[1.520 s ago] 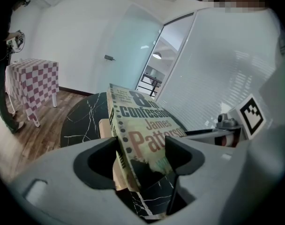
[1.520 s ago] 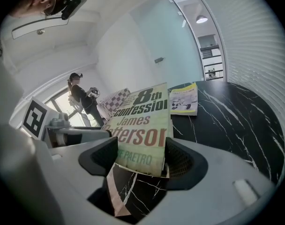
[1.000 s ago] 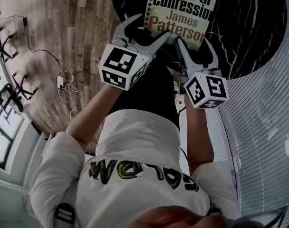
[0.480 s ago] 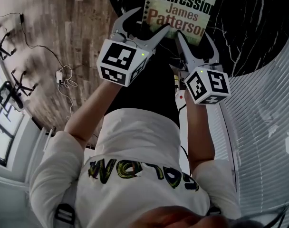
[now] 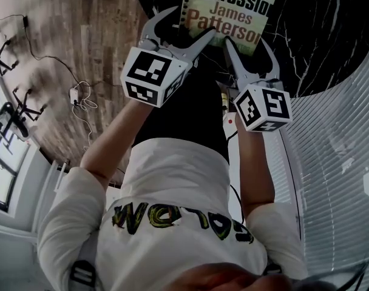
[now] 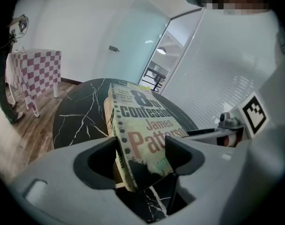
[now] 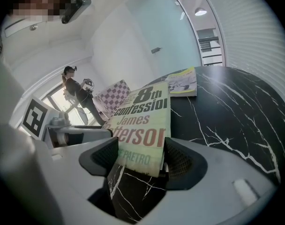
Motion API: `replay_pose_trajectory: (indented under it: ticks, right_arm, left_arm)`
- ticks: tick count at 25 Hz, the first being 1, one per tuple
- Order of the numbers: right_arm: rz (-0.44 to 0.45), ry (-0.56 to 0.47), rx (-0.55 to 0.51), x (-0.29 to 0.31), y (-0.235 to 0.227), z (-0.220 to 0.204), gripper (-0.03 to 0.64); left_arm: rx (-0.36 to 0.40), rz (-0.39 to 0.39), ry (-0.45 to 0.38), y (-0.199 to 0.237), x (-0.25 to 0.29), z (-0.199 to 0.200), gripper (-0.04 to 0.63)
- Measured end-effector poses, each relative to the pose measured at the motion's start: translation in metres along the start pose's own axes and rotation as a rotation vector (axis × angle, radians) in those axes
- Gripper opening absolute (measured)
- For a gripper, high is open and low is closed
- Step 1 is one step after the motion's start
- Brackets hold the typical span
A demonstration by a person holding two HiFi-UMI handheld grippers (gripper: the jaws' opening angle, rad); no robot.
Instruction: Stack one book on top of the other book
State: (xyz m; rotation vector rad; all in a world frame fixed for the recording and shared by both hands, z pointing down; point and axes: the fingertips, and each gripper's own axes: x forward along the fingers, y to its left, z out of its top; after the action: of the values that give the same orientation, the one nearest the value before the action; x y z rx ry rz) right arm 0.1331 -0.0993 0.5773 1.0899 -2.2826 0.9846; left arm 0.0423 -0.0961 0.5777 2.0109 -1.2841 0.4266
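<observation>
A paperback, "8th confession" (image 5: 230,11), lies on the round black marble table (image 5: 318,35) with its near end toward me. My left gripper (image 5: 195,20) stands open around the book's near left corner. The book's spine edge (image 6: 115,139) runs beside one pad, and the other finger crosses over the cover. My right gripper (image 5: 246,42) is open around the near right corner (image 7: 152,158), with marble visible below it. I cannot tell whether the near end is raised off the table. A second, yellow-green book (image 7: 182,82) lies flat farther back on the table.
The table's near rim is just below the grippers, against my dark trousers. Wood floor with cables (image 5: 81,99) lies to the left, and a ribbed white wall (image 5: 336,150) to the right. A checkered-cloth table (image 6: 34,69) and a standing person (image 7: 79,95) are far off.
The head view has drifted a little. Both grippers and the book keep the same places relative to each other.
</observation>
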Motion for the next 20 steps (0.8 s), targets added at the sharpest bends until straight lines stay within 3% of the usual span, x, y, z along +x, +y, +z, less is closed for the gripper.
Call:
replay_pose_trajectory:
  ticks: [5,10,14,20]
  right_arm:
    - [-0.015,-0.016,-0.044,0.009,-0.014,-0.014,0.310]
    - [-0.036,-0.066,-0.075,-0.011,-0.022,0.002,0.310]
    - [0.022,-0.118,-0.121,-0.036,-0.006,0.021,0.308]
    - [0.016,-0.209,-0.154,-0.089,0.010,0.057,0.290]
  left_arm:
    - [0.058,0.066,0.006,0.014,0.004,-0.011,0.328]
    - [0.062,0.080,-0.011,0.014,-0.013,-0.002,0.328]
    - [0.064,0.049,-0.045,-0.006,-0.032,0.018,0.327]
    - [0.113,-0.029,-0.115,-0.055,-0.061,0.058,0.325]
